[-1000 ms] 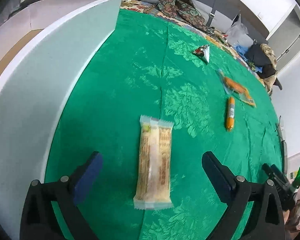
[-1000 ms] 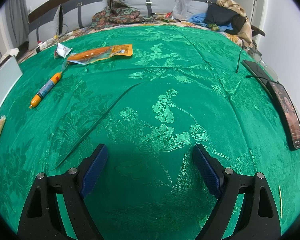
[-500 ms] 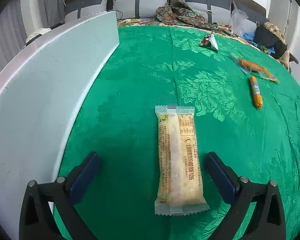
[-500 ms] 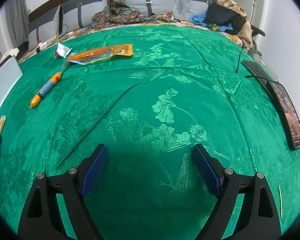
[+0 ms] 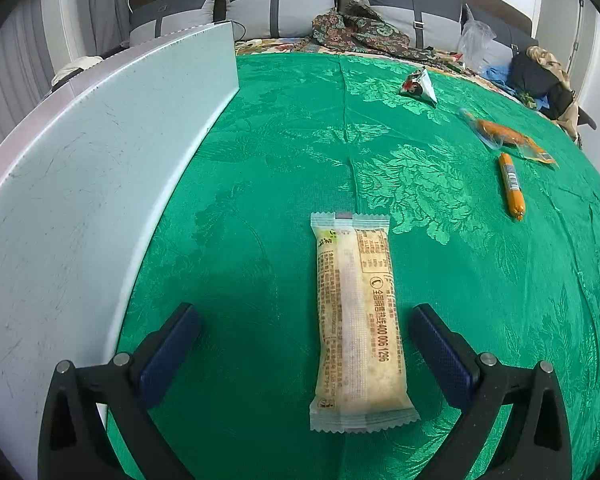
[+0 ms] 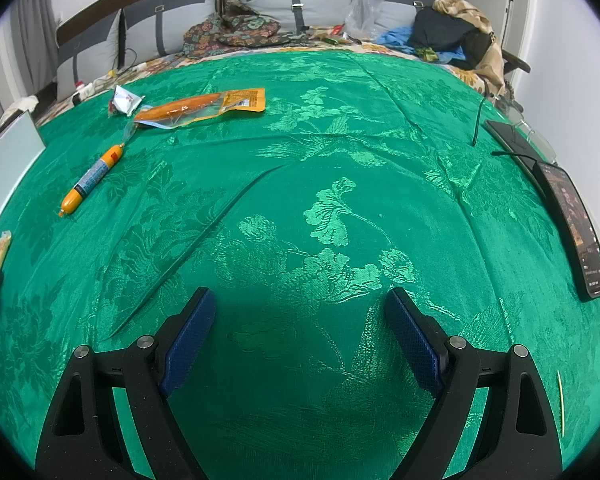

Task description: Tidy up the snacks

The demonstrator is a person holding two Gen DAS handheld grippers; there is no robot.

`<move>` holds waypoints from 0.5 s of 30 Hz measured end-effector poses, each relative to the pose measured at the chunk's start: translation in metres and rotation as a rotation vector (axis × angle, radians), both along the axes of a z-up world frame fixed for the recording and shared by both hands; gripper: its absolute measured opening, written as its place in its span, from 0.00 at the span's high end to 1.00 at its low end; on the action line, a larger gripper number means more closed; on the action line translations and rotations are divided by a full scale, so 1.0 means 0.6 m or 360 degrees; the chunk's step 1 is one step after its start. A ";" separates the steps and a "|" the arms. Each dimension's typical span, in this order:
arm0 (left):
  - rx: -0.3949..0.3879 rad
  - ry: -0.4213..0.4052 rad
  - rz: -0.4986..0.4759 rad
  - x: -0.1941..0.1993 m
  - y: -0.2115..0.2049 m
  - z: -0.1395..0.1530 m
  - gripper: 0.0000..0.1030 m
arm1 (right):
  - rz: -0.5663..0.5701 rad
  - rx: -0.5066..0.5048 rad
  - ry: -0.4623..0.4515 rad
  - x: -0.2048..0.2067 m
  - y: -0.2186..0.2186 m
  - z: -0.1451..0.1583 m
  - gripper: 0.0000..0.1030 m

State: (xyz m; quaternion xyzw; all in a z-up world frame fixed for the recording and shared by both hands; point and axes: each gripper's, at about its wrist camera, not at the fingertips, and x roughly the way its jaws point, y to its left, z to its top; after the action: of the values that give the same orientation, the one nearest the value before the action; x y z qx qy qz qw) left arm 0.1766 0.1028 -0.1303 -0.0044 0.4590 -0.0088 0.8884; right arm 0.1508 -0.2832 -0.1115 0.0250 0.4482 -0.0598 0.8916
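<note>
The left gripper (image 5: 306, 338) hangs fingers apart astride the pale long wrapped snack bar (image 5: 358, 320), likely for pickup, while the right gripper (image 6: 300, 330), also spread, holds nothing.

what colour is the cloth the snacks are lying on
Bright green cloth with a woven floral pattern, clearest in the right wrist view.

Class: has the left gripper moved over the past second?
Yes. The left gripper has swung around and squared up along the beige snack bar; the white box shifted in view.
</note>
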 end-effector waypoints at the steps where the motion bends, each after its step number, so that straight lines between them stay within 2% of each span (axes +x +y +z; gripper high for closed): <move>1: 0.0000 0.0000 0.0000 0.000 0.000 0.000 0.00 | 0.0000 0.0000 0.0000 0.000 0.000 0.000 0.13; 15: -0.0001 0.0002 0.0000 0.000 0.000 0.000 0.00 | 0.0000 0.0001 0.0000 0.000 -0.001 0.000 0.13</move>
State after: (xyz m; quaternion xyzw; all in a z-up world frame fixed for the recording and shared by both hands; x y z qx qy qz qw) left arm 0.1764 0.1028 -0.1303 -0.0049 0.4595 -0.0089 0.8881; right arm 0.1507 -0.2836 -0.1115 0.0251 0.4483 -0.0596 0.8915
